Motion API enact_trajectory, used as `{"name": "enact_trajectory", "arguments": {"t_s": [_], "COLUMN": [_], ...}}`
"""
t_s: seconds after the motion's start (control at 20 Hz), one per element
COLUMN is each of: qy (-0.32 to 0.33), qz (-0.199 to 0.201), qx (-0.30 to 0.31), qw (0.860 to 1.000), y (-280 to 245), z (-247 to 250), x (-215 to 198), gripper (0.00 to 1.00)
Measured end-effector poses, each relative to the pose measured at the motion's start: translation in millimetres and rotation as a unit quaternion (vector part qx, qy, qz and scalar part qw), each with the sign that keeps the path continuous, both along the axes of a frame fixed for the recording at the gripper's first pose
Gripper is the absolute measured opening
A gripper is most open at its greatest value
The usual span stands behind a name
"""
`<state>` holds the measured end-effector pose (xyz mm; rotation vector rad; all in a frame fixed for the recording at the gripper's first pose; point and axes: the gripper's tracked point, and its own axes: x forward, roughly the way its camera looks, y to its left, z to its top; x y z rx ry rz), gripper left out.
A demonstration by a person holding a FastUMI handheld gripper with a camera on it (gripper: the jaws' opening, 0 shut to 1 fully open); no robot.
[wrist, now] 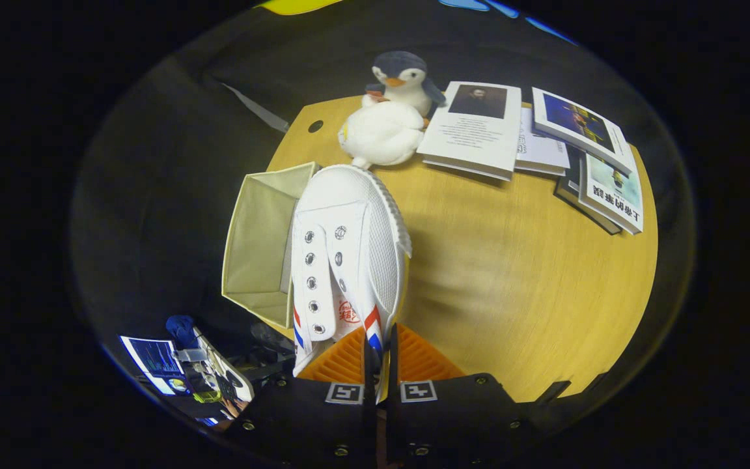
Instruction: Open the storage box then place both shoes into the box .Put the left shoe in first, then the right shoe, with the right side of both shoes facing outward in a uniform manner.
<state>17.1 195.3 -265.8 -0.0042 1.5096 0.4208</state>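
One white canvas sneaker (346, 254) hangs pinched by its side wall between the closed fingers of the gripper (380, 361), just beside the open beige fabric storage box (261, 244) on the wooden table (518, 286). The carrying step looks underway; next it likely needs lowering into the box, right side outward.
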Motion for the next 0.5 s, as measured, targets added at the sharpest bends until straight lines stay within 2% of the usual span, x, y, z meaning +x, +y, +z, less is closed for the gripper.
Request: {"name": "enact_trajectory", "arguments": {"t_s": [0.5], "qy": [0.004], "qz": [0.045], "qx": [0.021], "qw": [0.999], "y": [112], "z": [0], "x": [24], "gripper": [0.06]}}
